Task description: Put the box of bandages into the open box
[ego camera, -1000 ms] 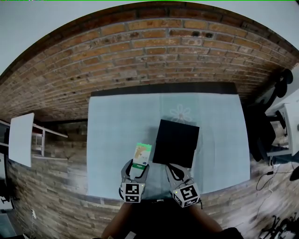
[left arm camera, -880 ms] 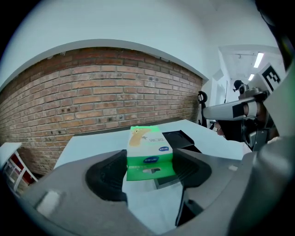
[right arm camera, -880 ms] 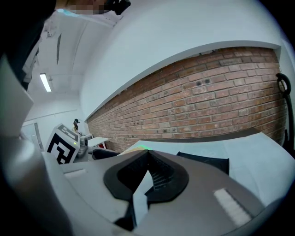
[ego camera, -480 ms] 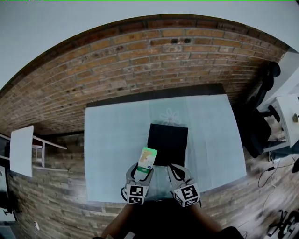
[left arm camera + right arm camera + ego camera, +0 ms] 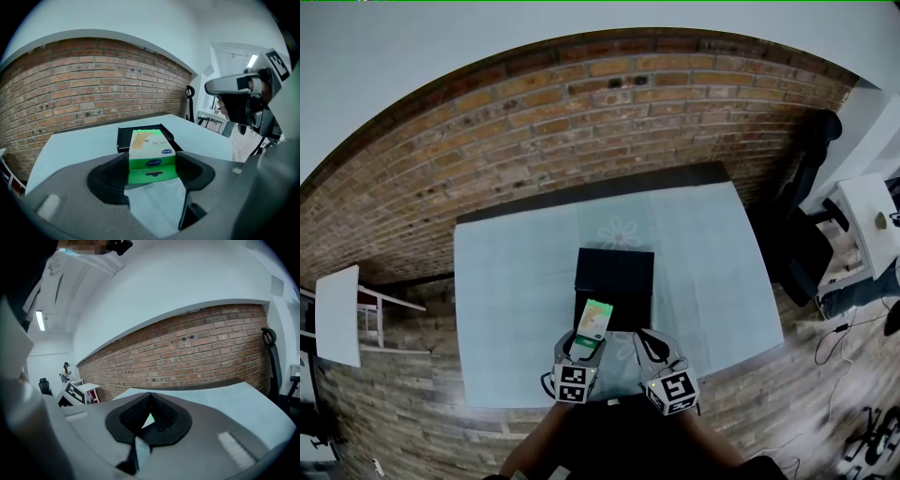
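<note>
Left gripper [image 5: 584,344] clamped across the green-and-white box of bandages [image 5: 593,320], which overlaps the near left corner of the open black box [image 5: 619,267]. The black box lies mid-width, toward the desk's [image 5: 506,309] near edge. Right gripper [image 5: 650,344], jaws together and empty, hangs just beside. Light-blue desk surface extends wide on both sides.

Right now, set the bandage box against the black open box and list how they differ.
Colour: the bandage box is green and white with print; the open box is plain black. Size: the bandage box is much smaller than the open box. State: the bandage box is clamped in the left claw; the open box rests on the table. Both are rectangular.
</note>
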Motion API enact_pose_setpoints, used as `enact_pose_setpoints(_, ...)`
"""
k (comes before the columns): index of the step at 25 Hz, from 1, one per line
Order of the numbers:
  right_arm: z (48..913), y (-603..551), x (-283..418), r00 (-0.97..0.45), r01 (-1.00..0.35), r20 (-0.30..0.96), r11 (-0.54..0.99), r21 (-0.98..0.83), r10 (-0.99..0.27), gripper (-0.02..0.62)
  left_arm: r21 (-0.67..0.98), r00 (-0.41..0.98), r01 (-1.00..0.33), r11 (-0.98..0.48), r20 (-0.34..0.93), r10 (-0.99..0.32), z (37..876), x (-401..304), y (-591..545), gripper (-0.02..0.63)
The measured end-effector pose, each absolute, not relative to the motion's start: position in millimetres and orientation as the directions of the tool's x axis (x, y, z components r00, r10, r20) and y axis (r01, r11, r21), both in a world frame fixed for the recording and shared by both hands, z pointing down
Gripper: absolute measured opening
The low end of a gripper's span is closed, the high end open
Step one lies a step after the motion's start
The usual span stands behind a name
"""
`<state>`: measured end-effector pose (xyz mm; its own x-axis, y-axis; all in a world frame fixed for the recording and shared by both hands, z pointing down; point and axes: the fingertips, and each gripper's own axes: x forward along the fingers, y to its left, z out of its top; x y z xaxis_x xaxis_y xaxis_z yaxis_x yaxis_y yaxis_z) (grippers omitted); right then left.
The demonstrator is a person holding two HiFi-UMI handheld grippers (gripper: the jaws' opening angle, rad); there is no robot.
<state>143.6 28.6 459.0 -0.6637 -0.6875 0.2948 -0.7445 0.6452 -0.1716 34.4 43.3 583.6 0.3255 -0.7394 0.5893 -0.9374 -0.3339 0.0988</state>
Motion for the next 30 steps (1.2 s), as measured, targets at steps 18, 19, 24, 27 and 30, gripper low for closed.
enact_pose_setpoints(18, 470, 27, 184, -0.609, -0.791, 0.317, 0.584, -0.182, -0.727, 0.002, 0.223, 0.386, -0.917, -0.331, 0.704, -0.597, 642, 78, 22, 0.319)
enact_pose_setpoints(19, 469, 26, 183, -0.608, -0.792, 0.318, 0.583, -0.182, -0.727, 0.002, 0.224, 0.387, -0.916, -0.333, 0.71, -0.588, 644, 79, 21, 0.319)
enact_pose_setpoints(24, 470, 21, 178, -0.605, -0.794, 0.321, 0.579, -0.184, -0.728, 0.002, 0.239, 0.402, -0.907, -0.347, 0.739, -0.541, 654, 83, 13, 0.319)
enact_pose_setpoints(27, 474, 18, 174, -0.602, -0.797, 0.329, 0.574, -0.189, -0.727, 0.002, 0.244, 0.403, -0.906, -0.346, 0.747, -0.529, 658, 82, 5, 0.319)
enact_pose_setpoints(30, 477, 15, 172, -0.6, -0.799, 0.336, 0.57, -0.193, -0.726, 0.002, 0.242, 0.395, -0.909, -0.338, 0.756, -0.522, 661, 80, -2, 0.319)
